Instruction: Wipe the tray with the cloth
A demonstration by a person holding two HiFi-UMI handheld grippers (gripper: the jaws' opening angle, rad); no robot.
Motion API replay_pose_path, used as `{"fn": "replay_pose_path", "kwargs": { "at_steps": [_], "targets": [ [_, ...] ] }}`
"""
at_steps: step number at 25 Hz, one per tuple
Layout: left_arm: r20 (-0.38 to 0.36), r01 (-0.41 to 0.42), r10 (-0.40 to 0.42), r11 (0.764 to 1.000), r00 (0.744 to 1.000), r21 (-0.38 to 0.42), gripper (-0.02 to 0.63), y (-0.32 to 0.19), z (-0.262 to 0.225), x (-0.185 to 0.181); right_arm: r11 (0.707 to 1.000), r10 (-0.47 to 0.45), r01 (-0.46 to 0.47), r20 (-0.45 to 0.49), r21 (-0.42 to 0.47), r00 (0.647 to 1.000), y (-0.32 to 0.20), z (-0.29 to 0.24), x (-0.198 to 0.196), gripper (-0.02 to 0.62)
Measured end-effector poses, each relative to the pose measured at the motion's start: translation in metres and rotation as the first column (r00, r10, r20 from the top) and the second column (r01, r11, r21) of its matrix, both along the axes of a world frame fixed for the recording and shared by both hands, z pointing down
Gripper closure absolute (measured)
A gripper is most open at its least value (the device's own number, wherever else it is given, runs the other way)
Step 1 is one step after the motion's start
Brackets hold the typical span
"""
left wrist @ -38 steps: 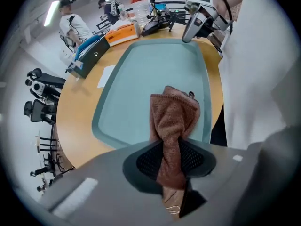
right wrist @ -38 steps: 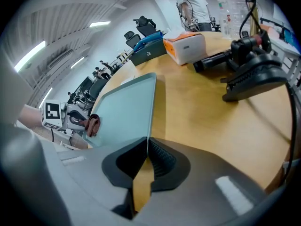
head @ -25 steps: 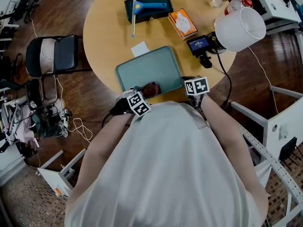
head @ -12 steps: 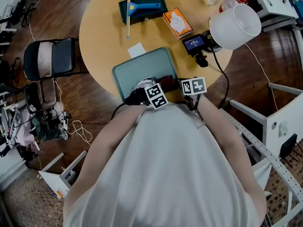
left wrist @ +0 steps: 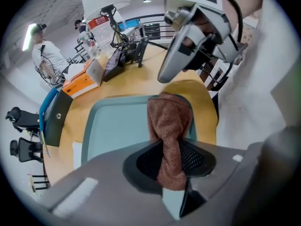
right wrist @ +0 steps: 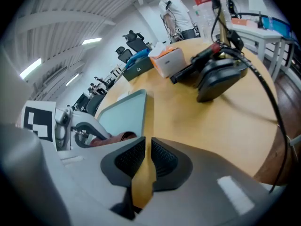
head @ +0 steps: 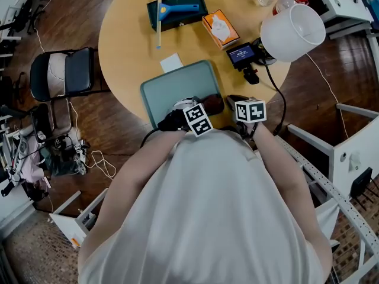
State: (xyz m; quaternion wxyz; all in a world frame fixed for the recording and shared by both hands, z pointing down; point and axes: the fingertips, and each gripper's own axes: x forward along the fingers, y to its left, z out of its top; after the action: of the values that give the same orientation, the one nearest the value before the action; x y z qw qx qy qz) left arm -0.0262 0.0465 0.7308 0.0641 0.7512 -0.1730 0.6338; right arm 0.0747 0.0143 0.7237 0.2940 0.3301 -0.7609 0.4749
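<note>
**Soft cloth in the clamp, smooth tray beneath**

We have the left gripper (left wrist: 171, 166) clamped on the brown cloth (left wrist: 168, 121). The cloth hangs in a twisted bunch onto the near right corner of the teal tray (left wrist: 117, 126). It looks soft, light and limp, so we judge it will fold and drag rather than push. A hold high on the bunch, as here, leaves a loose end to sweep with.

The tray looks thin, stiff and smooth, and may slide unless steadied at its rim. The right gripper (right wrist: 146, 161) has its jaws almost together on nothing, over bare wood just beside the tray.

The round wooden table (head: 124, 34) also carries a white lamp (head: 293, 33) and an orange tissue box (head: 220, 28). A chair (head: 65, 70) stands on the dark wood floor.
</note>
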Motion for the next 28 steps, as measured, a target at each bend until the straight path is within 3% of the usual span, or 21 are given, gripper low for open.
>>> {"fn": "replay_pose_path", "kwargs": {
  "at_steps": [3,8,14,19,28],
  "targets": [
    [0.016,-0.024,0.024,1.0,1.0,-0.015,0.293,0.009,0.005,0.005,0.998,0.052,-0.052,-0.012,0.03,0.999,-0.007,-0.004,0.029,0.565],
    [0.037,0.023,-0.023,1.0,0.999,-0.02,0.293,-0.016,0.006,-0.005,0.997,0.07,-0.07,-0.026,0.027,0.997,0.002,-0.006,0.046,0.58],
    [0.078,0.15,-0.15,0.989,0.986,0.015,0.293,-0.088,0.003,-0.036,0.999,0.038,-0.038,-0.009,0.023,0.999,0.019,-0.006,0.037,0.588],
    [0.113,0.253,-0.258,0.966,0.96,0.056,0.293,-0.142,0.0,-0.058,0.997,0.068,-0.068,-0.009,0.028,0.998,0.018,-0.009,0.045,0.592],
    [0.132,0.301,-0.305,0.952,0.943,0.055,0.293,-0.105,0.0,-0.105,0.999,0.03,-0.03,-0.015,0.037,0.999,0.011,-0.009,0.045,0.592]
  ]
}}
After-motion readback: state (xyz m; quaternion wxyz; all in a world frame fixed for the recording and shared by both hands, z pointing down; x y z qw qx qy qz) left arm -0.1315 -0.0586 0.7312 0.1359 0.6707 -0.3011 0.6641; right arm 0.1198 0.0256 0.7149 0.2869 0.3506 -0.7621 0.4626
